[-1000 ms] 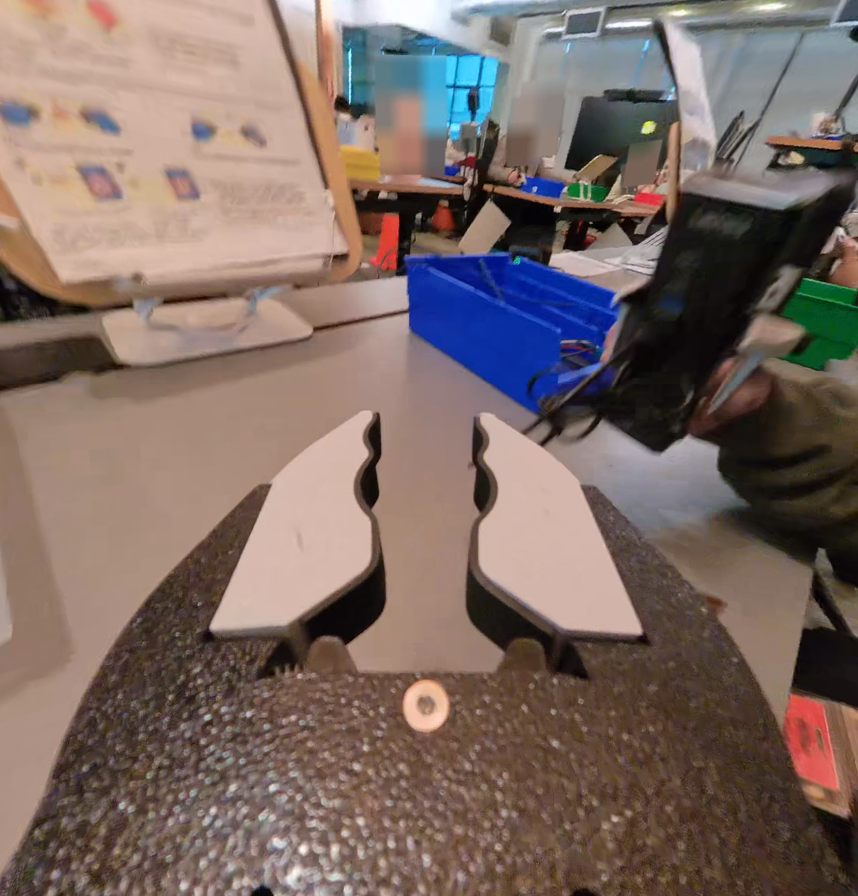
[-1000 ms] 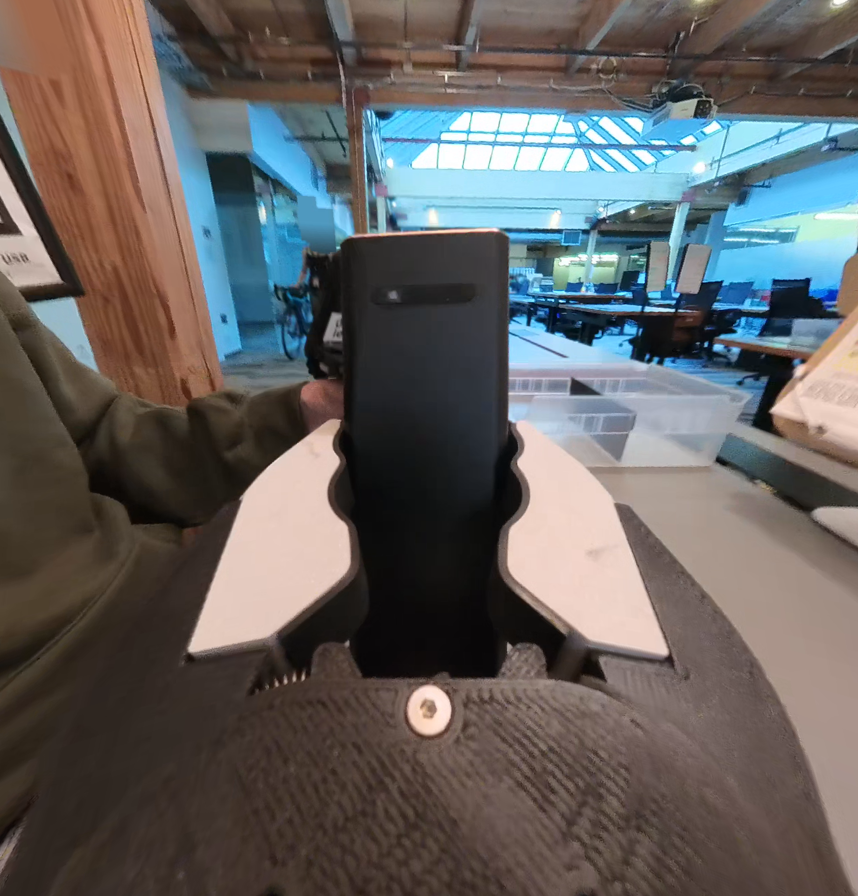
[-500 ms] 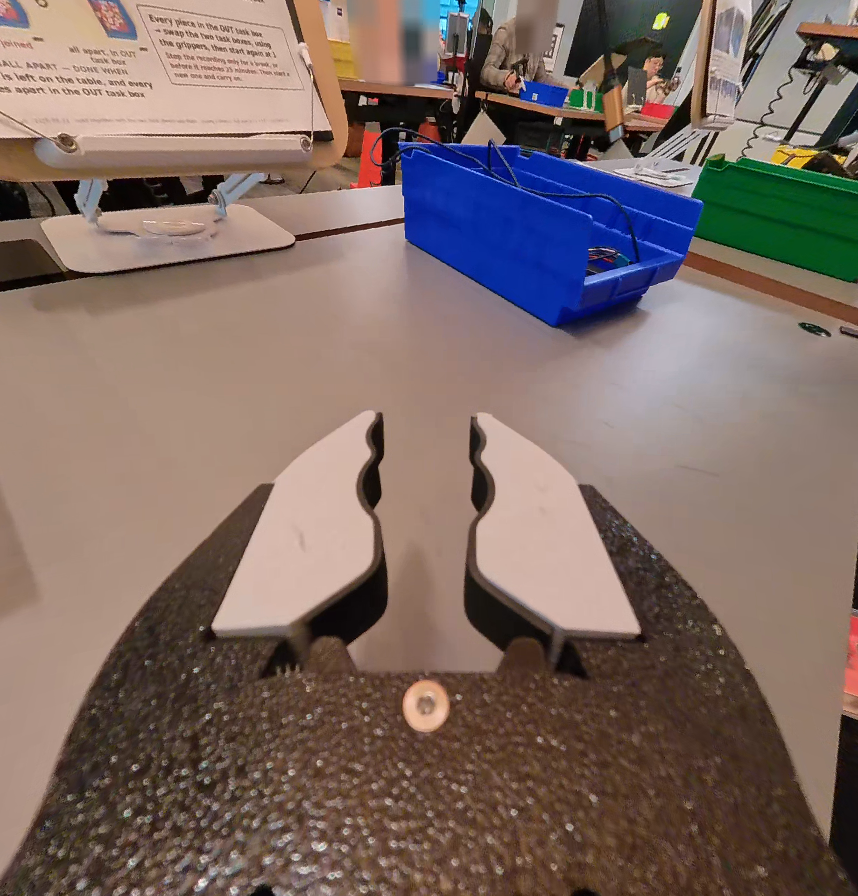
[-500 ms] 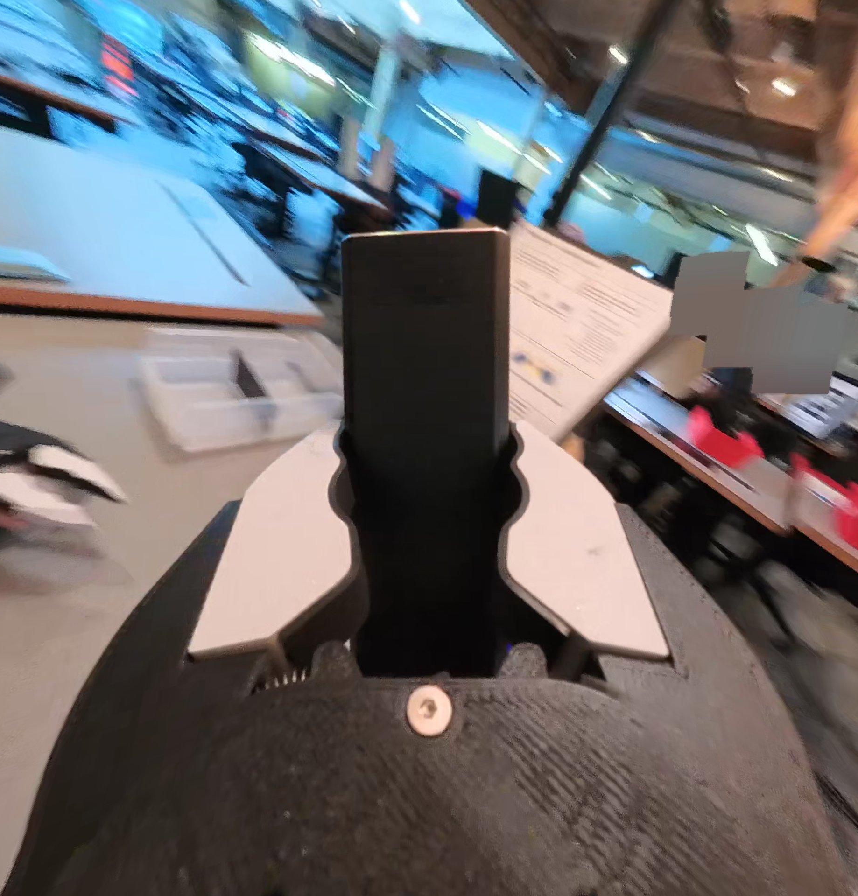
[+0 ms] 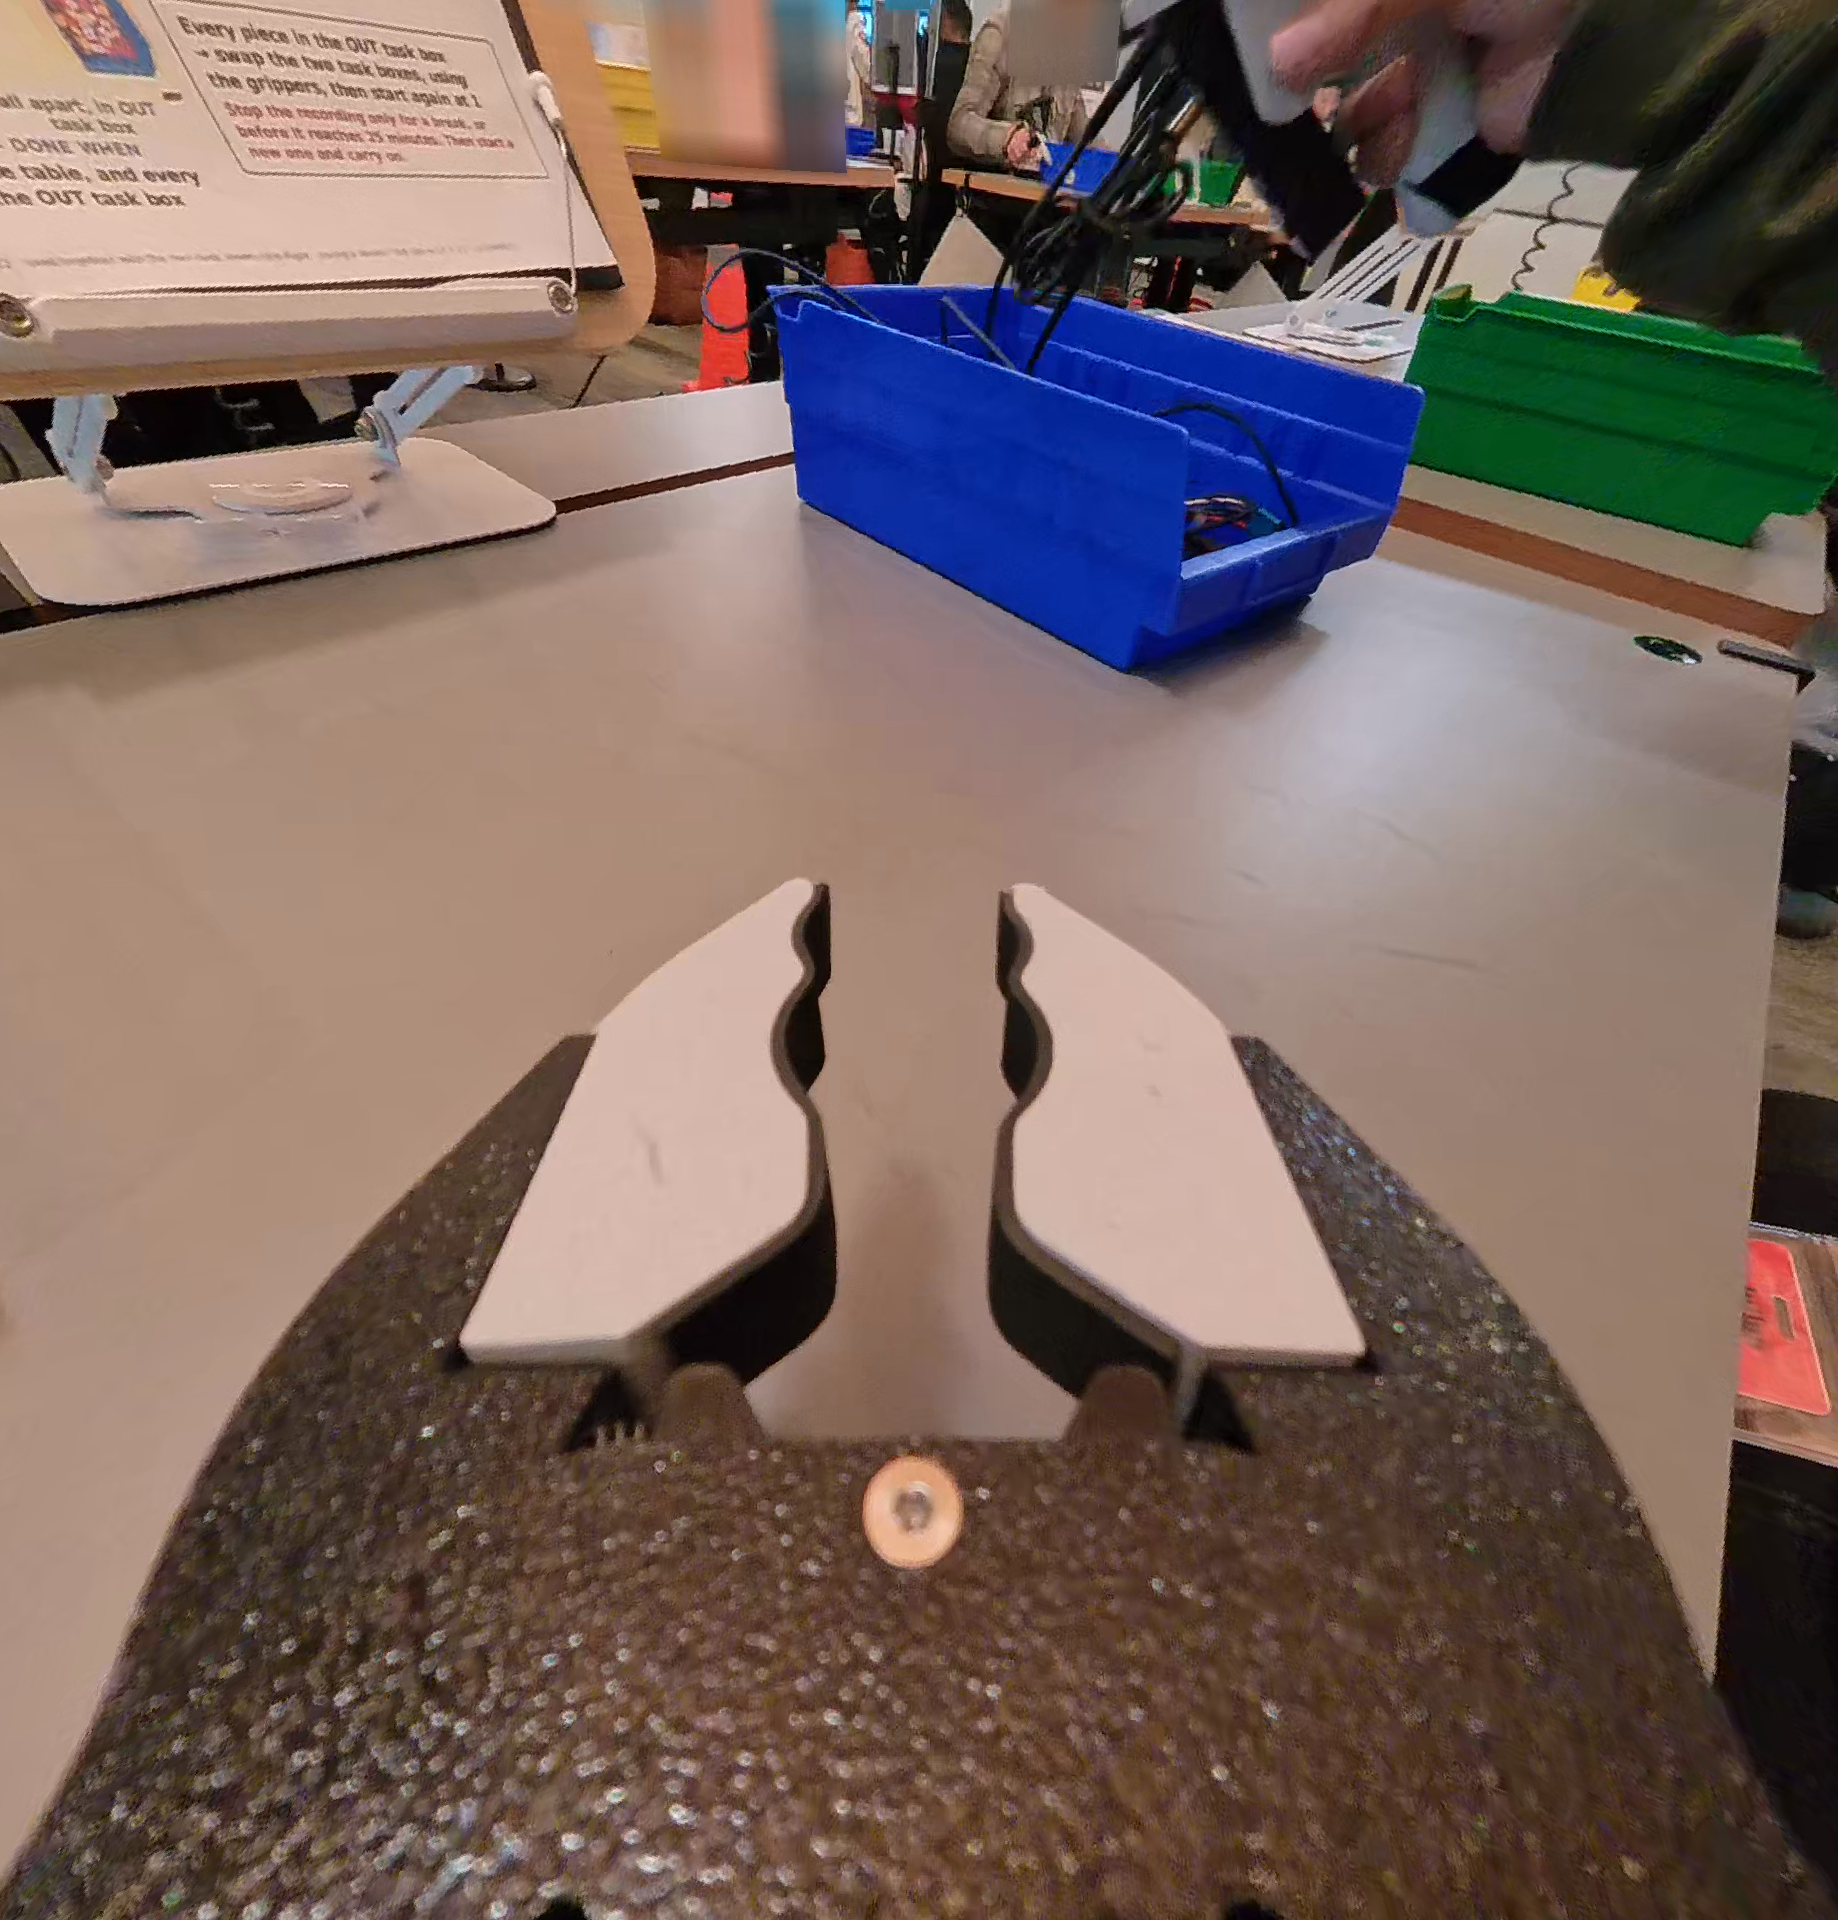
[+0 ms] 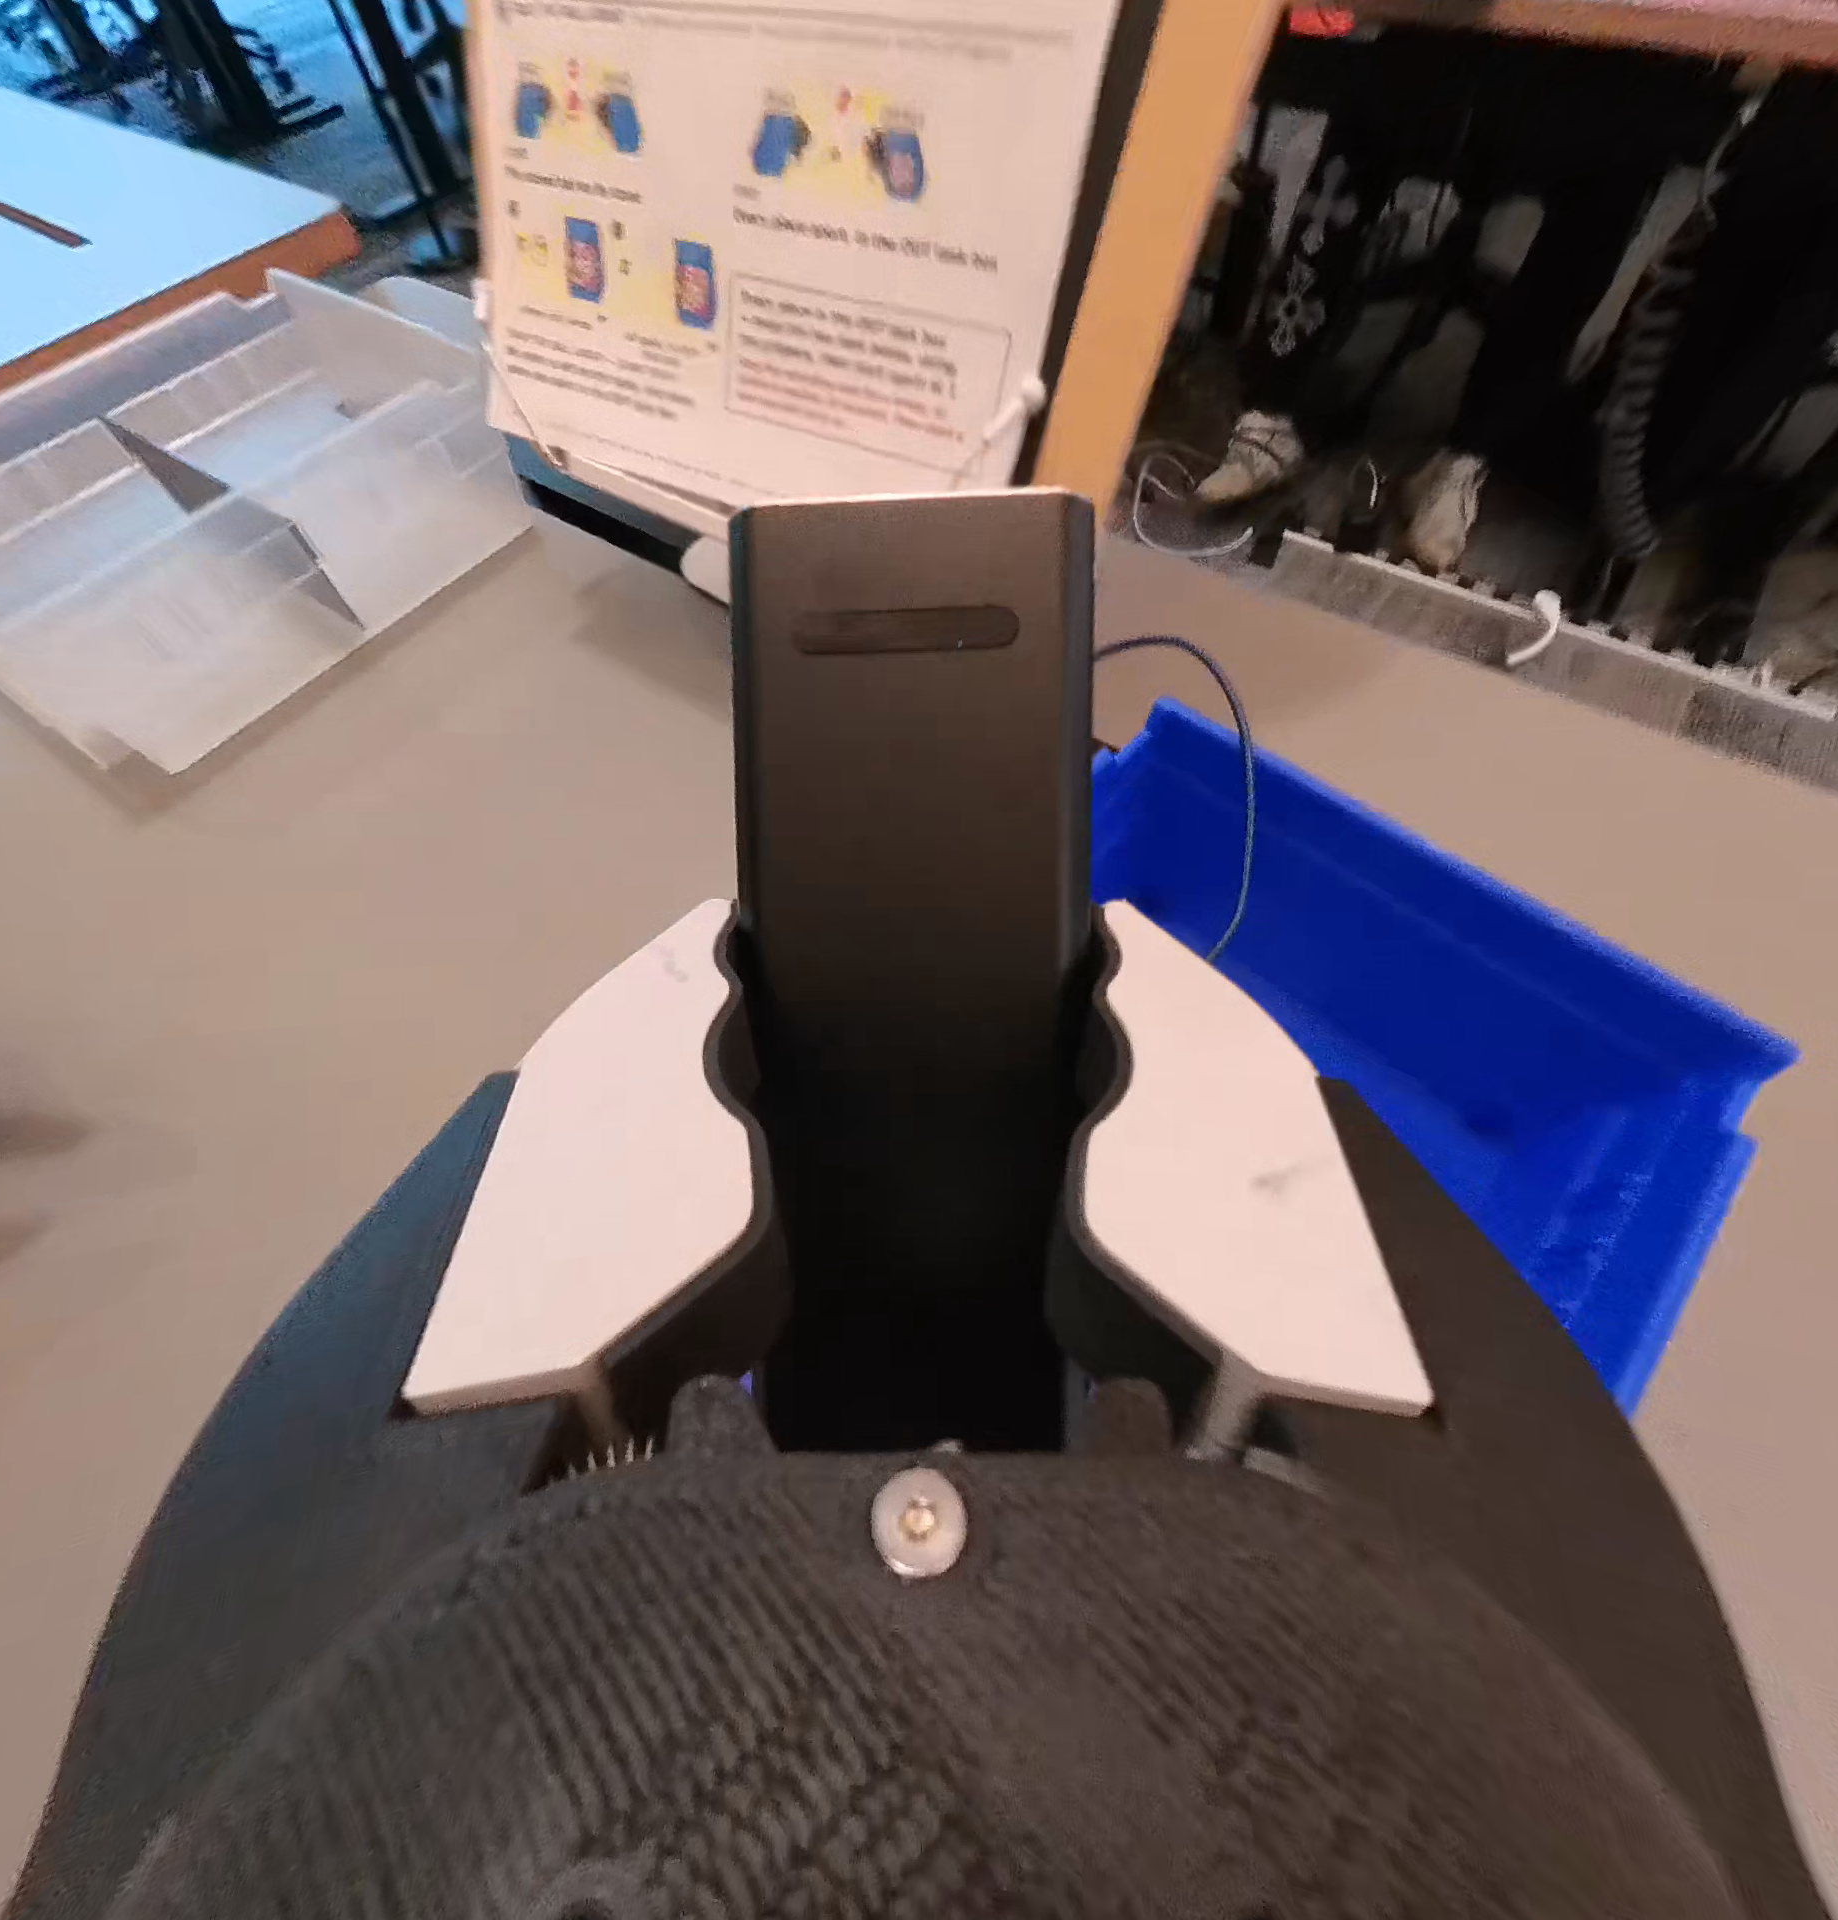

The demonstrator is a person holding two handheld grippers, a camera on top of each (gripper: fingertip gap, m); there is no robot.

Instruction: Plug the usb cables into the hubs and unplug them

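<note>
Tabletop (image 5: pixel 686 748) scene: the right hand-held gripper (image 6: pixel 915 935) pinches a black hub (image 6: pixel 910 831) above a blue bin (image 6: pixel 1466 1039) of cables (image 5: pixel 1060 208) near the far edge, while the left hand-held gripper (image 5: pixel 913 914) hovers spread, holding nothing.

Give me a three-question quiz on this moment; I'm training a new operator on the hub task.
1. True or false: the left tongs hold a cable.
2. What do the right tongs grip? A) black hub B) green bin C) paper sheet
3. Fill in: loose cables lie in the ____ bin.

Key: 1 false, they are open and empty above the table. 2 A. 3 blue.
</note>
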